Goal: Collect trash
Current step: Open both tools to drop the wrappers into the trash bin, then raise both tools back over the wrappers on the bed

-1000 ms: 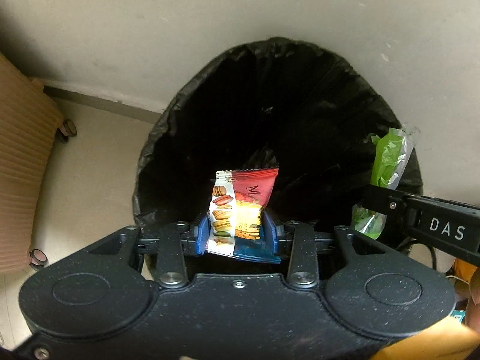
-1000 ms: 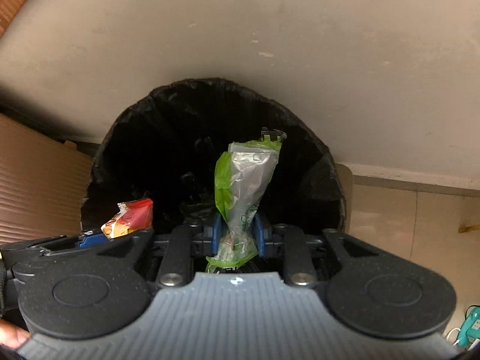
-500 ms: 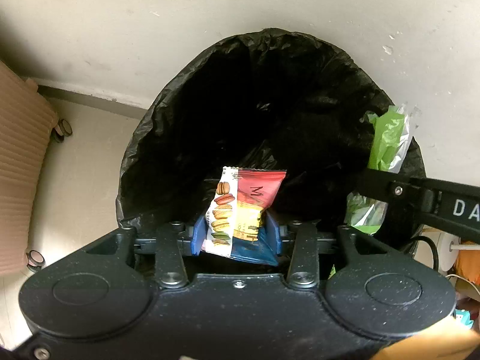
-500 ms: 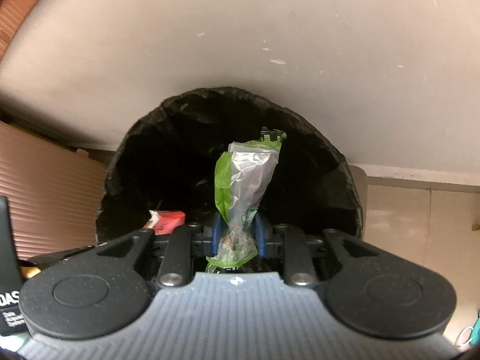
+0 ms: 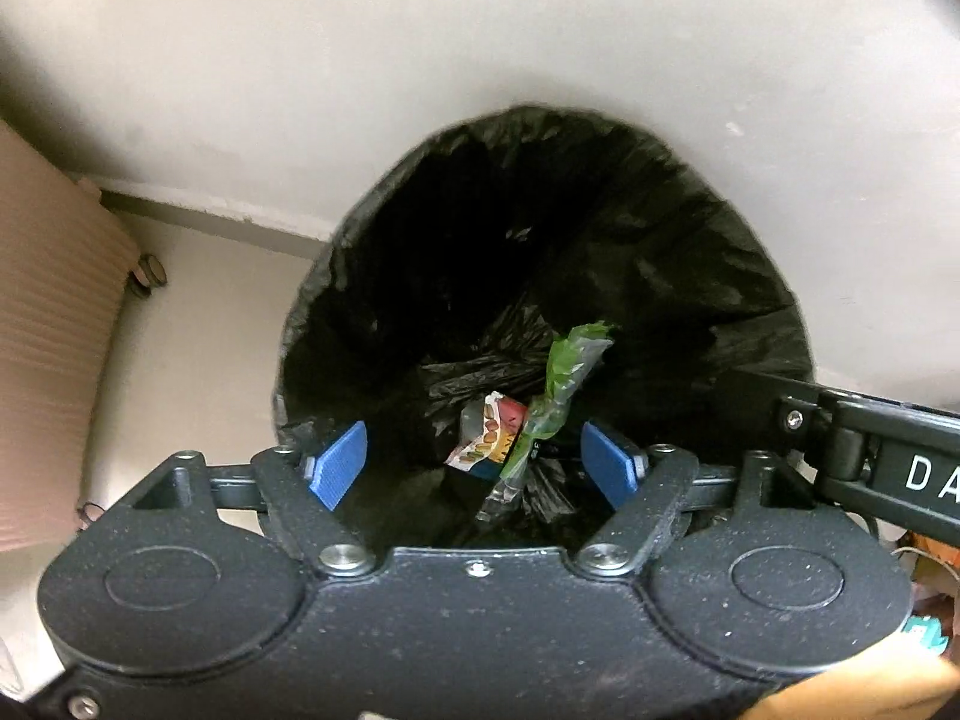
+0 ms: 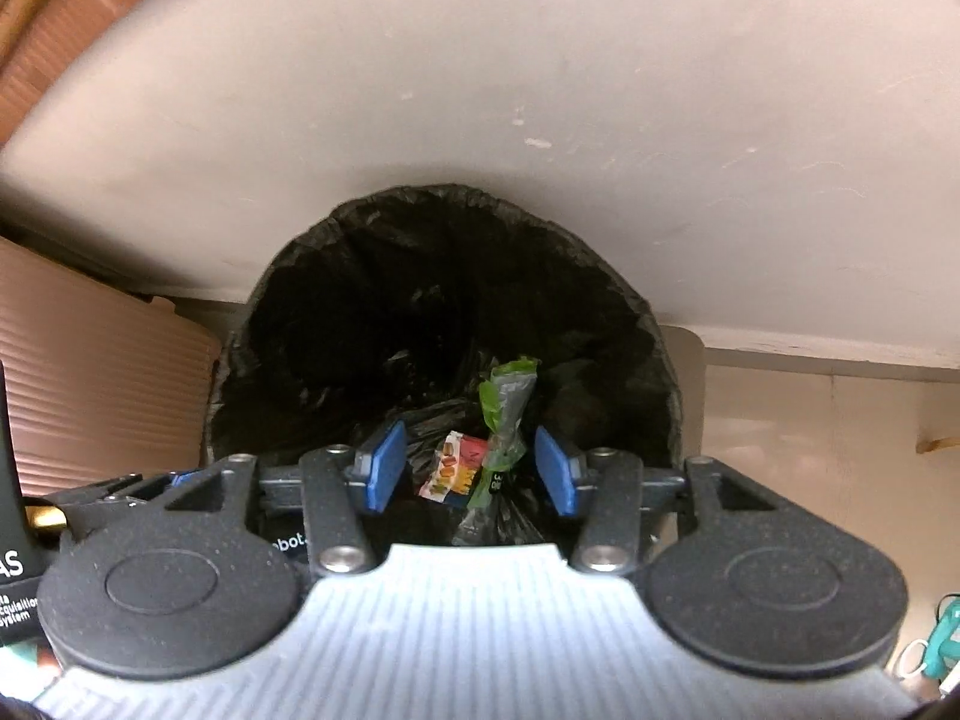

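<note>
Step in hand: release into the bin. The left claw (image 5: 474,465) hangs over the mouth of the trash bin (image 5: 750,276), which is lined with a black bag, and its blue pads (image 5: 339,462) stand spread with nothing between them. The jaws have just been opening. The right claw (image 6: 465,468) hangs over the same bin (image 6: 630,324), pads (image 6: 384,468) likewise spread and bare, its jaws also just opened.

Location of the task items: the snack wrapper (image 5: 489,441) (red and white, printed with macarons) lies deep in the bin on the crumpled liner. The green and silver wrapper (image 5: 564,384) rests just beside it, leaning partly across its right edge. Both are clear of either claw.

Judgement: this deposit appears complete for both items. The next move calls for withdrawing both claws up and away from the bin rim without snagging the liner, then locating further trash. No remaining trash is visible in either view, so how much of the task is left cannot be told.
</note>
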